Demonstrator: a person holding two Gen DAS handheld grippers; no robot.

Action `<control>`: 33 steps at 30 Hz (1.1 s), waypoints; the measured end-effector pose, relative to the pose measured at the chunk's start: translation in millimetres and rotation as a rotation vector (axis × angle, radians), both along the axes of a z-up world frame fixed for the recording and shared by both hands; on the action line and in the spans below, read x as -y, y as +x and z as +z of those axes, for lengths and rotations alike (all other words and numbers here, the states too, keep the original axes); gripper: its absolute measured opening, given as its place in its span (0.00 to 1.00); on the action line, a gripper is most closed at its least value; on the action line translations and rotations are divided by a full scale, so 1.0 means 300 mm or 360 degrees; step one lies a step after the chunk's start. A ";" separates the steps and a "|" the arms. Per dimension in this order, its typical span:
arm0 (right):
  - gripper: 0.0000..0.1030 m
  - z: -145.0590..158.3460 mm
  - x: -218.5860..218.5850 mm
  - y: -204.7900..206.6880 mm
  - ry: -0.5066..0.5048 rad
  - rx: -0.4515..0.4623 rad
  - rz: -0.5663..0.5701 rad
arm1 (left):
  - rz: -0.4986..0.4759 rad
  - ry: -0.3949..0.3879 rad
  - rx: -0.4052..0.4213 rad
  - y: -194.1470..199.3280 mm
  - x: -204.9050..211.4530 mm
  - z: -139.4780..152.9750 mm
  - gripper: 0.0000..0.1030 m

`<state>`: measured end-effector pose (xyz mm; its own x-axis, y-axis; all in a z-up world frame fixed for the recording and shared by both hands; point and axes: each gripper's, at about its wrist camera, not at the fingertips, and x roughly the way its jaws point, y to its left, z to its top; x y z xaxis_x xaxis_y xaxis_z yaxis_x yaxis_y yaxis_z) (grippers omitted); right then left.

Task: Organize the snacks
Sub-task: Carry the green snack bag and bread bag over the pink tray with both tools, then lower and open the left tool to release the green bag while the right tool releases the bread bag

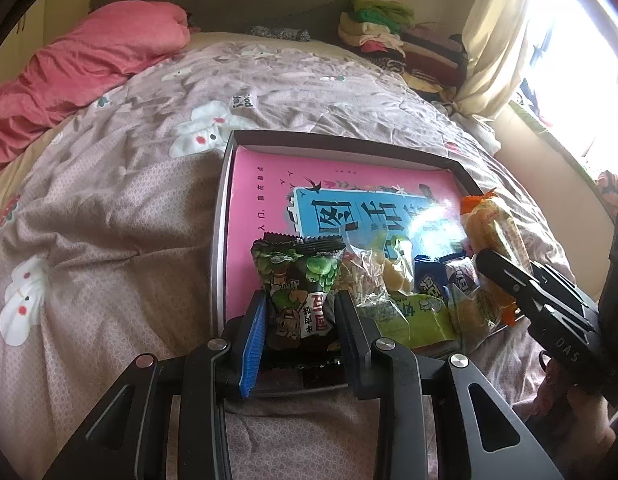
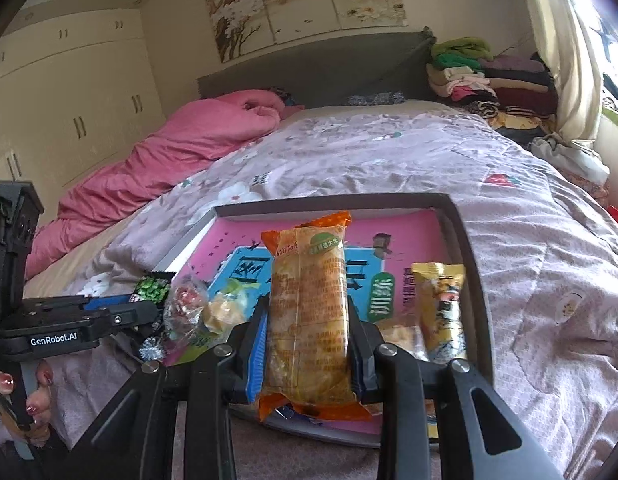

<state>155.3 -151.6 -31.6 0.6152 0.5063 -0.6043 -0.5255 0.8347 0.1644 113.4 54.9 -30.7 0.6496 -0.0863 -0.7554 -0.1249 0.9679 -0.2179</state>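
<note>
L gripper (image 1: 299,312) had its jaws clenched on a green pea pack (image 1: 299,280), held upright over the near-left corner of the tray (image 1: 225,184) on the bed (image 1: 109,200). R gripper (image 2: 307,328) gripped an orange cake bar (image 2: 307,300), also upright, above the tray's near edge. Clear candy bag (image 1: 373,276), blue packs (image 1: 433,280) and a yellow pack (image 2: 443,304) lay in the tray w/ a pink book (image 1: 349,176) under them.

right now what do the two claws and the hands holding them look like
Both claws are black metal with silver pivot bolts and slotted arms. The left claw and the right claw each carry a ribbed blue pad on one finger. White lettering marks their bodies. The left hand has glossy reddish painted nails.
</note>
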 end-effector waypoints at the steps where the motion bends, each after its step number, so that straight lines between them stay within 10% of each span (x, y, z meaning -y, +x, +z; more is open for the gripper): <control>1: 0.32 -0.001 -0.006 0.001 -0.0011 0.0006 0.0004 | 0.0001 -0.0002 -0.0001 0.001 0.000 -0.001 0.34; 33: 0.34 -0.015 -0.007 -0.019 -0.0051 0.0019 -0.0021 | -0.0003 0.0001 0.0003 -0.003 -0.001 0.000 0.34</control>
<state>149.7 -149.6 -36.0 0.6288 0.4786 -0.6129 -0.5164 0.8463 0.1310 112.6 55.1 -30.8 0.6507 -0.0868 -0.7544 -0.1227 0.9684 -0.2173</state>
